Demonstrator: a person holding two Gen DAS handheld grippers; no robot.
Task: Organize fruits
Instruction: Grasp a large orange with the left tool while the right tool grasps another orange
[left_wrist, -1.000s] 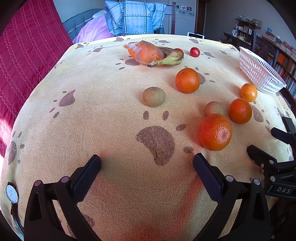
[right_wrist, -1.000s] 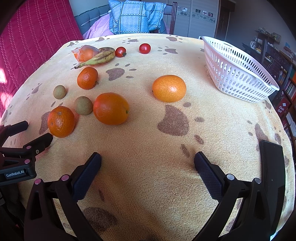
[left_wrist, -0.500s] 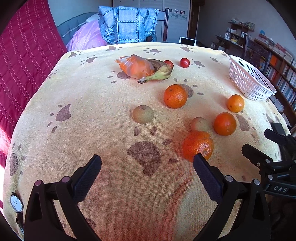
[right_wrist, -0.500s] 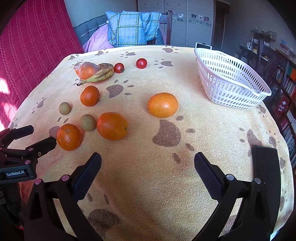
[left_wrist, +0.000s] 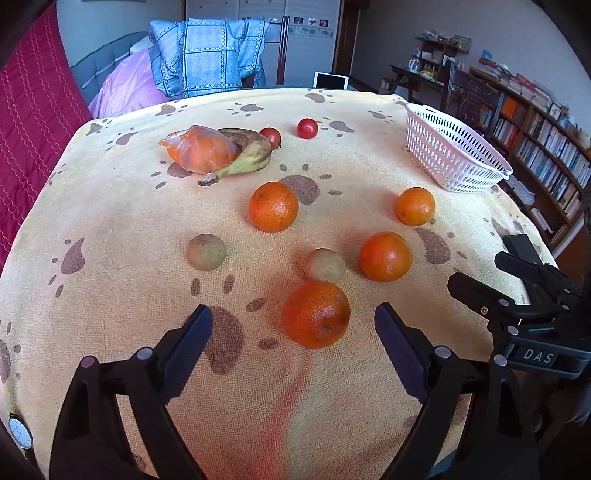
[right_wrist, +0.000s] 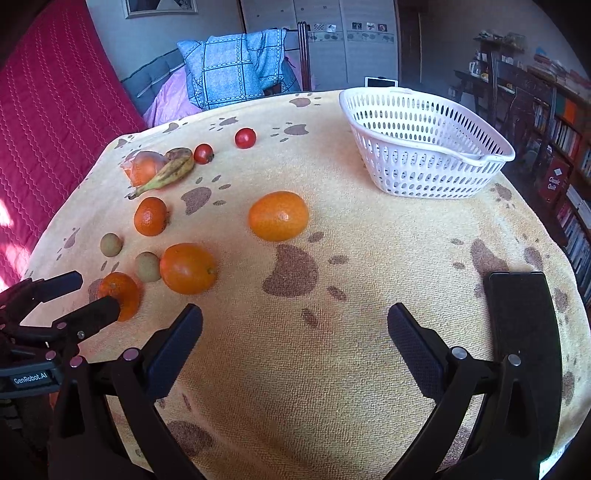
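All fruit lies on the cloth (right_wrist: 369, 295), with the basket (right_wrist: 424, 155) at its far right, well apart from the fruit. At the far left a bagged fruit (left_wrist: 201, 149) touches the banana (left_wrist: 243, 158), and two tomatoes (left_wrist: 307, 128) lie just right of them. Nearer, four oranges and two kiwis are spread: one orange (left_wrist: 316, 314) lies nearest, a kiwi (left_wrist: 325, 265) just behind it, the other kiwi (left_wrist: 206, 252) to the left.
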